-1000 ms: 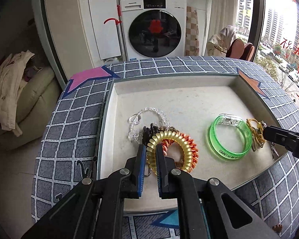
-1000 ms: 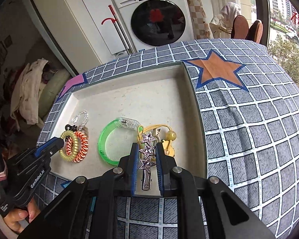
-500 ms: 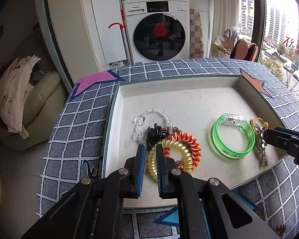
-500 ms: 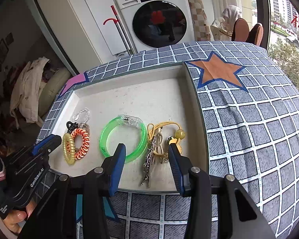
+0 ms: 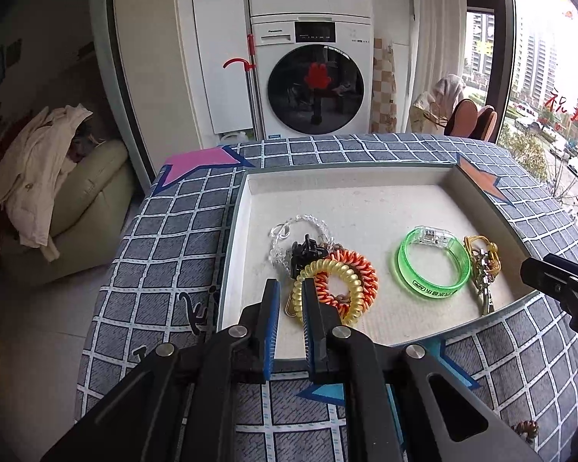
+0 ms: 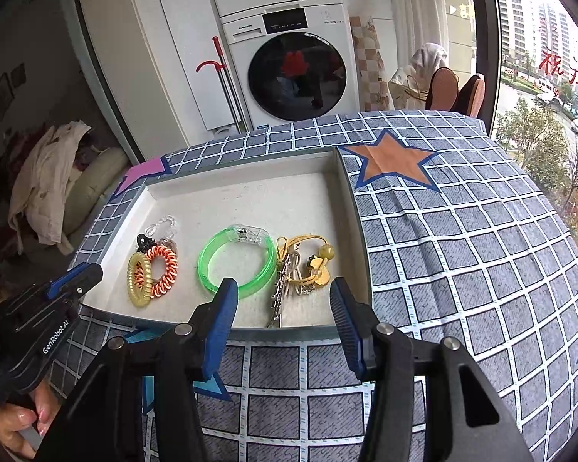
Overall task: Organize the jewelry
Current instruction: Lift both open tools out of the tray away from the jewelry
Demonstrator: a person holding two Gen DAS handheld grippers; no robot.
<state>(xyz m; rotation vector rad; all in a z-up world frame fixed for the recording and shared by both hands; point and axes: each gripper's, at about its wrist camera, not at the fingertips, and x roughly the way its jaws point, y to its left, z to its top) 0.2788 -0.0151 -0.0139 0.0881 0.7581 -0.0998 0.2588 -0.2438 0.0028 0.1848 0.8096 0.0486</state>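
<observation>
A: What's in the tray [image 6: 348,208]?

B: In the right wrist view, the shallow white tray sits mid-frame on the checked cloth [image 6: 462,250]. At its lower left lie a yellow coil hair tie [image 6: 138,279] and an orange coil hair tie [image 6: 165,267], overlapping, with a black clip [image 6: 143,241] and a clear bead bracelet [image 6: 162,227] just above them.

A: And the middle?

B: A green bangle [image 6: 237,261] lies flat in the centre. Just right of it, near the tray's right wall, a tangle: a yellow cord charm [image 6: 312,258] and a silver star hair clip [image 6: 279,292] running down toward the near rim.

A: The tongs?

B: The right gripper [image 6: 283,304] stands wide open above the near rim, holding nothing. The left gripper [image 5: 289,300], in the left wrist view, has its jaws nearly together at the yellow coil's left edge; whether they pinch it, I cannot tell.
</observation>
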